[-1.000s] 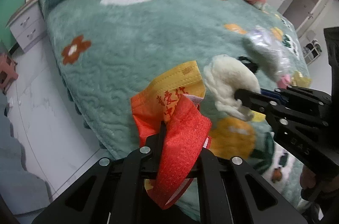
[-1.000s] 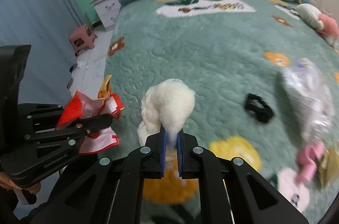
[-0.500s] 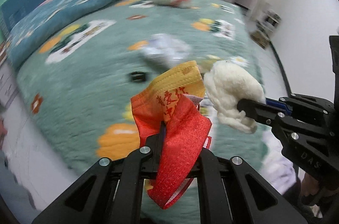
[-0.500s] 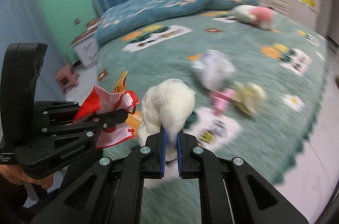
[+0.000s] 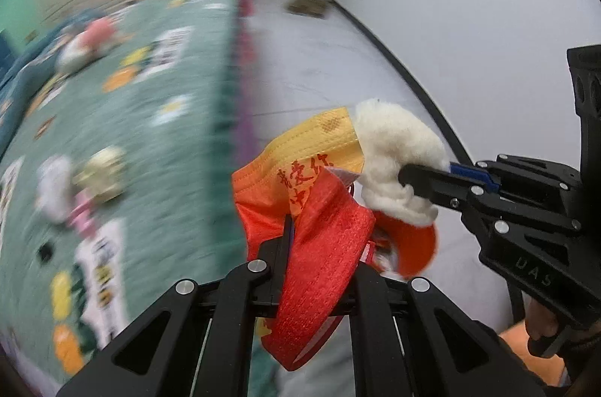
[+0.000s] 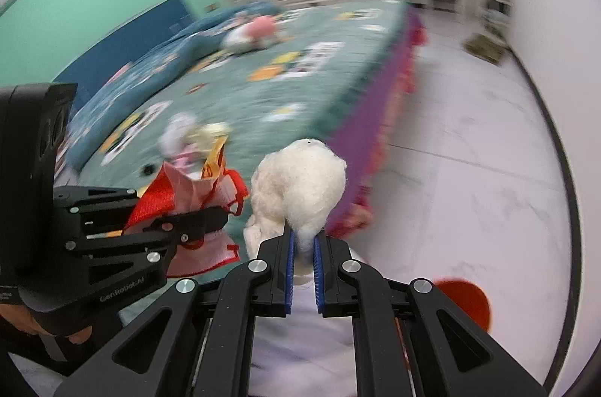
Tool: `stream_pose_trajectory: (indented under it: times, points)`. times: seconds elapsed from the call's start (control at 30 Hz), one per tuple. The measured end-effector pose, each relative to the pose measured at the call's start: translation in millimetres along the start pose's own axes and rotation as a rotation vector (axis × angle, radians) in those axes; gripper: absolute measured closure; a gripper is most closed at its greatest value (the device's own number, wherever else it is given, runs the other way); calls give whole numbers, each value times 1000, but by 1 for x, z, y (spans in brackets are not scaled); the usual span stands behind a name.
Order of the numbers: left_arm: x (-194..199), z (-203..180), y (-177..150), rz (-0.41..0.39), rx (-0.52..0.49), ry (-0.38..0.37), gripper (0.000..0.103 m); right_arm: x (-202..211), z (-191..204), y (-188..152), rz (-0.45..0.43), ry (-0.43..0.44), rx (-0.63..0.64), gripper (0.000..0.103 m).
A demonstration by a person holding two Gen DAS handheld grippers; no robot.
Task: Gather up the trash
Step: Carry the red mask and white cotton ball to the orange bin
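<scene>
Both loads ride out ahead of the jaws, side by side over the floor (image 6: pixel 469 171). The left gripper (image 5: pixel 289 231) clamps the red-and-orange face mask (image 5: pixel 319 209); the right gripper (image 6: pixel 302 243) pinches the white cotton wad (image 6: pixel 300 179). An orange bin rim (image 6: pixel 465 299) shows nearest the right hand. A second ago both hung over the bed (image 6: pixel 263 89); now the bed lies to the left.
</scene>
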State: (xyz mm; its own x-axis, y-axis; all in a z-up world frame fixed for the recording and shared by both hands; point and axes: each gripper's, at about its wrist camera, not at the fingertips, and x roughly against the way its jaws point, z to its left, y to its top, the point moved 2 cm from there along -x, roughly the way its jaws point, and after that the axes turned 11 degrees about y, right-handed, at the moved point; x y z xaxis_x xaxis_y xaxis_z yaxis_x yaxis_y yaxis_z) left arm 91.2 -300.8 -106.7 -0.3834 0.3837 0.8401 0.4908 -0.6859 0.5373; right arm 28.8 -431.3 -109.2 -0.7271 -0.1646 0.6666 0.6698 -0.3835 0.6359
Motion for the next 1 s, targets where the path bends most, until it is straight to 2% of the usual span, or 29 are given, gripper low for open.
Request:
stream_pose_trajectory:
  times: [0.17,0.37,0.53,0.77,0.83,0.87,0.9,0.97,1.0]
  points:
    - [-34,-78,19,44,-151,-93,94,40,-76,-27,-35,-120,-135,94]
    - [-83,-143,26,139,-240,-198,94,60,-163,-74,-4,-243,-298,94]
    - [-130,-178,21,227,-290,-224,94,50,-213,-107,59,-273,-378,94]
    - [-181,-193,16,338,-319,-249,94,30,-255,-135,108,-291,-452,94]
    - [-191,-198,14,353,-332,-232,85,28,-259,-136,109,-296,-459,94]
    - [-195,-200,12,355,-340,-228,75,26,-259,-137,110,-297,-462,94]
    - [-199,-201,11,358,-348,-223,70,25,-261,-138,113,-300,-466,94]
    - [-201,-204,10,355,-350,-212,52,20,-264,-139,120,-302,-473,94]
    - [-199,-206,9,353,-349,-210,48,21,-264,-139,123,-303,-474,94]
